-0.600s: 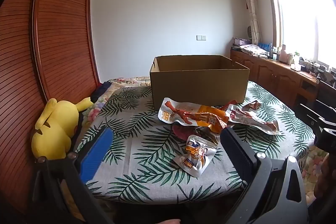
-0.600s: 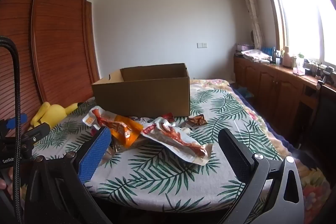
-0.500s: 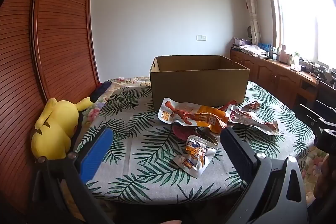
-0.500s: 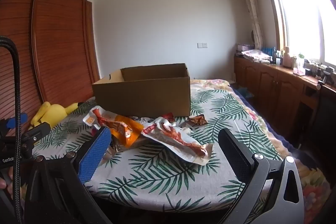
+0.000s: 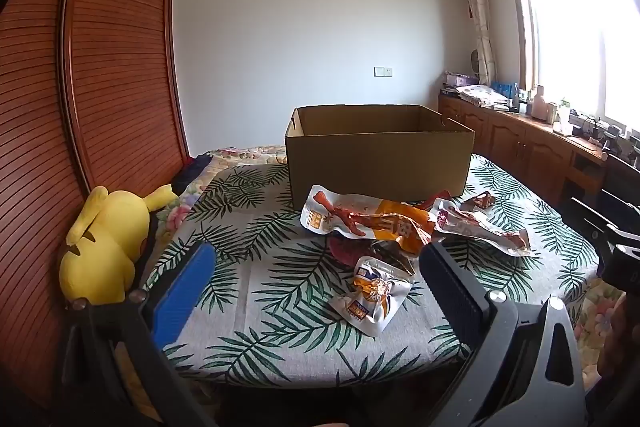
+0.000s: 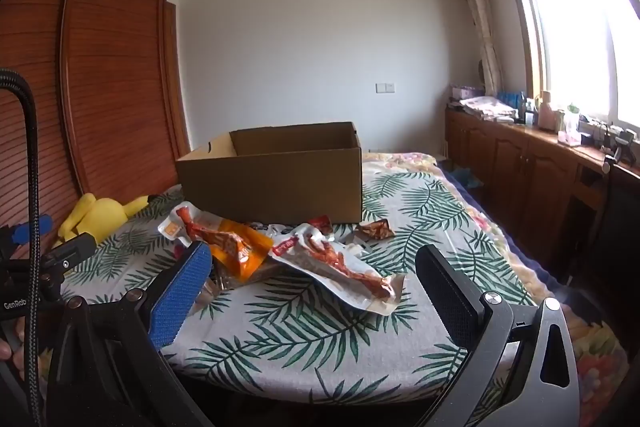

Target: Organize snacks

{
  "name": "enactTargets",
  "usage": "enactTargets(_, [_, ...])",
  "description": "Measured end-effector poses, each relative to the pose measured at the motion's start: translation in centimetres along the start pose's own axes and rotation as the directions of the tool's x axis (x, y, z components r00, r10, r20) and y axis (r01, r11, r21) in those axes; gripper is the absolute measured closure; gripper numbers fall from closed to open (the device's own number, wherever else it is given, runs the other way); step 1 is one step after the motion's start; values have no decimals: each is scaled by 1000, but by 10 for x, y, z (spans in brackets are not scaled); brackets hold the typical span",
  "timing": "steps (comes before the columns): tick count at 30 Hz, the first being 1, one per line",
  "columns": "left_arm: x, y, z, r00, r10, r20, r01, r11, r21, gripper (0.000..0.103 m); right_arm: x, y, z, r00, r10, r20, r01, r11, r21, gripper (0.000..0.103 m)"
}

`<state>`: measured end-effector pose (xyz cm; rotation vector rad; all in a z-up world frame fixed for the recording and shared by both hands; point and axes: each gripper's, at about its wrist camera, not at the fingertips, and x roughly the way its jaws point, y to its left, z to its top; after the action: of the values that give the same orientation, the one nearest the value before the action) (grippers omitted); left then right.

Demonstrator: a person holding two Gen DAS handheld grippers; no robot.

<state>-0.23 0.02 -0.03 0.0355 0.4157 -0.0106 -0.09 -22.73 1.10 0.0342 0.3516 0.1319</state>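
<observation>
An open cardboard box (image 5: 378,157) (image 6: 272,179) stands on the leaf-print table (image 5: 256,275) (image 6: 320,339). Several snack packets lie in front of it: an orange-and-white one (image 5: 360,221) (image 6: 224,241), a white one with red meat (image 5: 480,231) (image 6: 336,267), a small white-and-orange pouch (image 5: 370,301) nearest the left gripper, and a small brown one (image 5: 480,201) (image 6: 376,229). My left gripper (image 5: 316,279) hangs open over the near table edge, short of the pouch. My right gripper (image 6: 312,275) is open too, just short of the white packet. Neither holds anything.
A yellow plush toy (image 5: 104,243) (image 6: 100,213) leans against the wooden slatted wardrobe (image 5: 112,67) at the table's left. Wooden cabinets (image 6: 528,163) with clutter run under the window on the right. The left tool (image 6: 44,267) and a hand show at the right view's left edge.
</observation>
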Motion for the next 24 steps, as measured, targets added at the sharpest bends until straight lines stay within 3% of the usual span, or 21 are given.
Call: enactTargets(24, [-2,1,3,1000,-2,7,2,1000,-14,0,-1,-1,-2,1000,3,-1,-3,1000,3,0])
